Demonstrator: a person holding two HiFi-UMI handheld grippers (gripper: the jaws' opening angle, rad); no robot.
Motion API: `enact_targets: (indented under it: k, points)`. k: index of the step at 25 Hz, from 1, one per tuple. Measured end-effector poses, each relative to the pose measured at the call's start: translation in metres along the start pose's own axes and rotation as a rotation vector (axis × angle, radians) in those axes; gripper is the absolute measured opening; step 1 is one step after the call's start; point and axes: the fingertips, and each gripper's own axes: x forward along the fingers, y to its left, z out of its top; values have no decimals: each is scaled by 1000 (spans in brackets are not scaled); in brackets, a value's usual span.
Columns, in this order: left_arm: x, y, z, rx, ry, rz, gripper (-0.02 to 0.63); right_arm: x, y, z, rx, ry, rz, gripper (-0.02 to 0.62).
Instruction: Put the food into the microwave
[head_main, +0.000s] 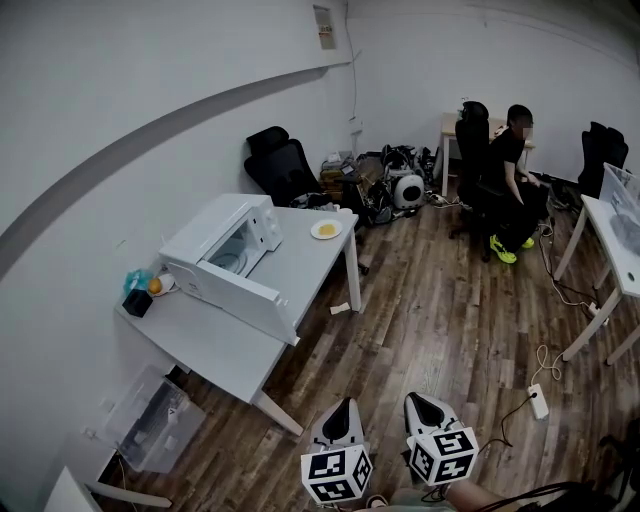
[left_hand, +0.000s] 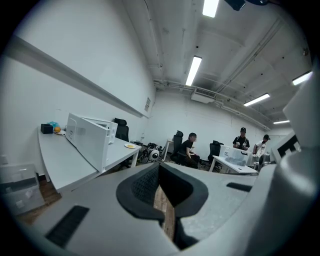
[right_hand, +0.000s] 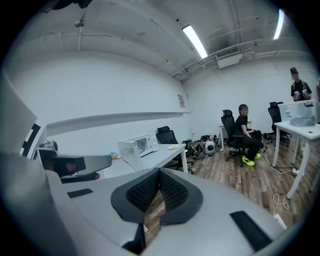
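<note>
A white microwave (head_main: 225, 248) stands on the grey table (head_main: 300, 270) with its door (head_main: 245, 297) swung wide open towards me. A small plate of yellow food (head_main: 326, 229) lies on the table's far corner, to the right of the microwave. Both grippers are low in the head view, over the wooden floor and well short of the table: left gripper (head_main: 345, 404), right gripper (head_main: 415, 399). In the left gripper view the microwave (left_hand: 87, 135) and the plate (left_hand: 130, 146) lie ahead to the left, and the left gripper (left_hand: 159, 167) is shut and empty. The right gripper (right_hand: 159, 172) is also shut on nothing, with the microwave (right_hand: 137, 146) and the plate (right_hand: 173, 147) far ahead.
An orange and small items (head_main: 148, 286) sit at the table's left end. A black office chair (head_main: 283, 165) stands behind the table, a clear plastic bin (head_main: 150, 415) on the floor at left. A seated person (head_main: 510, 175), a white desk (head_main: 615, 245) and a power strip (head_main: 538, 400) are to the right.
</note>
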Motion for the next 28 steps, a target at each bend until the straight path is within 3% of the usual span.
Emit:
enact_targets:
  k: [13, 28]
  points:
    - [30, 11, 5, 4, 7, -6, 2, 40, -10, 15, -7, -10, 4, 15]
    - [146, 16, 40, 14, -13, 55, 2, 142, -60, 65, -52, 23, 103, 15]
